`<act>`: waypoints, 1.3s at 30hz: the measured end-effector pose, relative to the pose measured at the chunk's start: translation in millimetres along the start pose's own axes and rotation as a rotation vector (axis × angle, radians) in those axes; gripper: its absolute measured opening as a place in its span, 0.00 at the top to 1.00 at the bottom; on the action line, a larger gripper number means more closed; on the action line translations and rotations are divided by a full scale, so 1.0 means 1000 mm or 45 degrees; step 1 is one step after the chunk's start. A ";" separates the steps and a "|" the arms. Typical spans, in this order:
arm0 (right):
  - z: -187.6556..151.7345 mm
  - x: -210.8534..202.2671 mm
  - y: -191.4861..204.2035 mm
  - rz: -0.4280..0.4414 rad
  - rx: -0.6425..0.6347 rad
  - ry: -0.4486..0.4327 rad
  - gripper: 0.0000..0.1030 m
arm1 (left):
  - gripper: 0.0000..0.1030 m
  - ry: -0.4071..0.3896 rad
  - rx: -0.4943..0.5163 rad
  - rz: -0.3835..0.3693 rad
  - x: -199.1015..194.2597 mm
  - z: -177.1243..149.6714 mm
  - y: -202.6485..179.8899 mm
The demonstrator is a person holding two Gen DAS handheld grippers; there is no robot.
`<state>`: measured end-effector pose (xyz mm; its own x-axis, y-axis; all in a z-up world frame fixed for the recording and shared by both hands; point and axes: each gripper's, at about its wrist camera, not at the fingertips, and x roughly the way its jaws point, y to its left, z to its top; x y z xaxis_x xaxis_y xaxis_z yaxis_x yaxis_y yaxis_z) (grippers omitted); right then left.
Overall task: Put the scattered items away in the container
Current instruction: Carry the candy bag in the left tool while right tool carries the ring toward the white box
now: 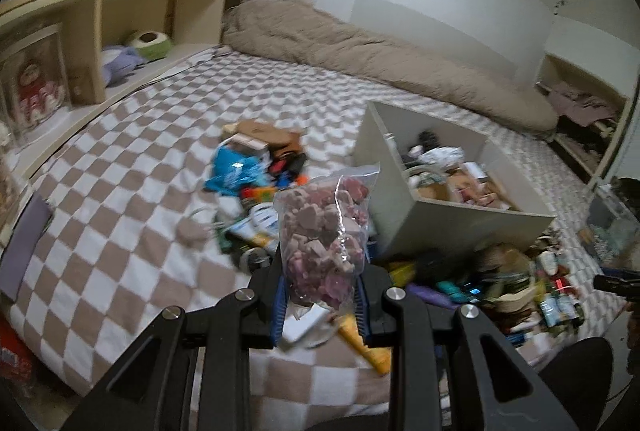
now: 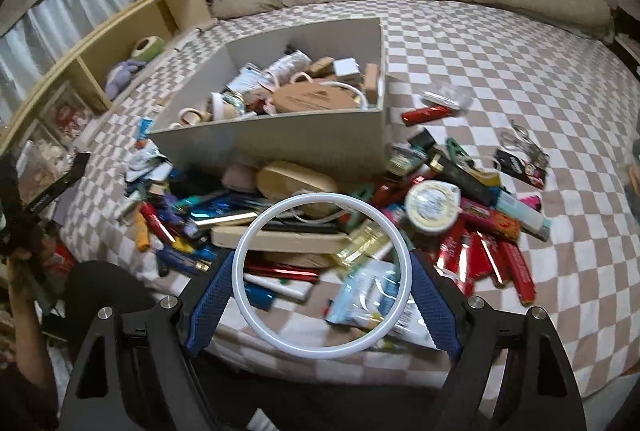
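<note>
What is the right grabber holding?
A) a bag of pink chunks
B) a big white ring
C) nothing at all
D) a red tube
B: in the right wrist view the right gripper has its blue fingers pressed against either side of a big white ring, lifted above the pile on the checkered bed.

Clear glossy plastic bag point(image 1: 326, 231) held matt pink-mauve chunks. The ring point(image 2: 322, 273) appeared smooth, white, glossy plastic. Gripper pads point(image 2: 434, 305) were blue, textured. The container point(image 2: 280, 139) looked matt board. Bedcover point(image 1: 132, 191) was checked cloth.
</note>
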<state>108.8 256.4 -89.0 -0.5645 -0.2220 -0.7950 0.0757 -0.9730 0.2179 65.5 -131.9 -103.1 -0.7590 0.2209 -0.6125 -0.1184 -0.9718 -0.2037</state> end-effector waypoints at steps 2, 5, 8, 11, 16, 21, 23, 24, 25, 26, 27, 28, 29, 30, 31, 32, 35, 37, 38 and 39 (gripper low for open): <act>0.007 0.000 0.004 0.018 -0.003 -0.014 0.18 | 0.73 -0.010 0.005 -0.025 0.002 0.008 -0.010; 0.020 -0.003 0.012 0.053 -0.009 -0.043 0.18 | 0.73 -0.033 0.021 -0.049 0.007 0.021 -0.029; 0.032 -0.007 0.018 0.082 -0.015 -0.065 0.18 | 0.73 -0.051 0.034 -0.078 0.014 0.036 -0.048; 0.045 -0.012 0.022 0.099 -0.025 -0.096 0.18 | 0.73 -0.057 0.044 -0.114 0.025 0.049 -0.066; 0.061 -0.014 0.026 0.129 -0.025 -0.132 0.18 | 0.73 -0.058 0.064 -0.115 0.046 0.071 -0.092; 0.073 -0.007 0.027 0.150 -0.016 -0.125 0.18 | 0.73 -0.073 0.112 -0.056 0.075 0.098 -0.114; 0.080 -0.007 0.027 0.137 -0.030 -0.129 0.18 | 0.73 -0.043 0.089 -0.075 0.090 0.108 -0.116; 0.084 -0.008 0.027 0.127 -0.032 -0.138 0.18 | 0.73 -0.033 0.081 -0.077 0.097 0.112 -0.117; 0.089 -0.009 0.026 0.119 -0.032 -0.147 0.18 | 0.73 -0.026 0.080 -0.067 0.102 0.115 -0.118; 0.094 -0.009 0.026 0.118 -0.029 -0.152 0.18 | 0.73 -0.024 0.088 -0.050 0.108 0.118 -0.120; 0.099 -0.010 0.026 0.119 -0.028 -0.155 0.18 | 0.73 -0.021 0.096 -0.037 0.114 0.121 -0.122; 0.102 -0.009 0.027 0.118 -0.030 -0.158 0.18 | 0.73 -0.013 0.095 -0.037 0.120 0.123 -0.124; 0.107 -0.009 0.029 0.116 -0.035 -0.163 0.18 | 0.73 0.000 0.090 -0.043 0.126 0.125 -0.124; 0.112 -0.009 0.030 0.117 -0.039 -0.169 0.18 | 0.73 0.015 0.088 -0.046 0.132 0.126 -0.125; 0.116 -0.009 0.031 0.121 -0.042 -0.174 0.18 | 0.73 0.027 0.090 -0.042 0.138 0.127 -0.125; 0.122 -0.009 0.033 0.124 -0.044 -0.178 0.18 | 0.73 0.042 0.096 -0.027 0.144 0.128 -0.126; 0.136 -0.007 0.037 0.128 -0.041 -0.187 0.18 | 0.73 0.085 0.112 0.005 0.163 0.131 -0.126; 0.146 -0.005 0.039 0.128 -0.037 -0.189 0.18 | 0.73 0.109 0.132 0.012 0.174 0.131 -0.126; 0.150 -0.004 0.040 0.128 -0.034 -0.189 0.18 | 0.73 0.123 0.148 0.020 0.180 0.130 -0.127; 0.155 -0.002 0.042 0.134 -0.030 -0.187 0.18 | 0.73 0.140 0.162 0.031 0.185 0.130 -0.127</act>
<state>-14.1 226.2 9.4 -0.6665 -0.3128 -0.6767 0.1589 -0.9465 0.2810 -142.8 21.8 -91.7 -0.6891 0.1980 -0.6972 -0.1865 -0.9780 -0.0934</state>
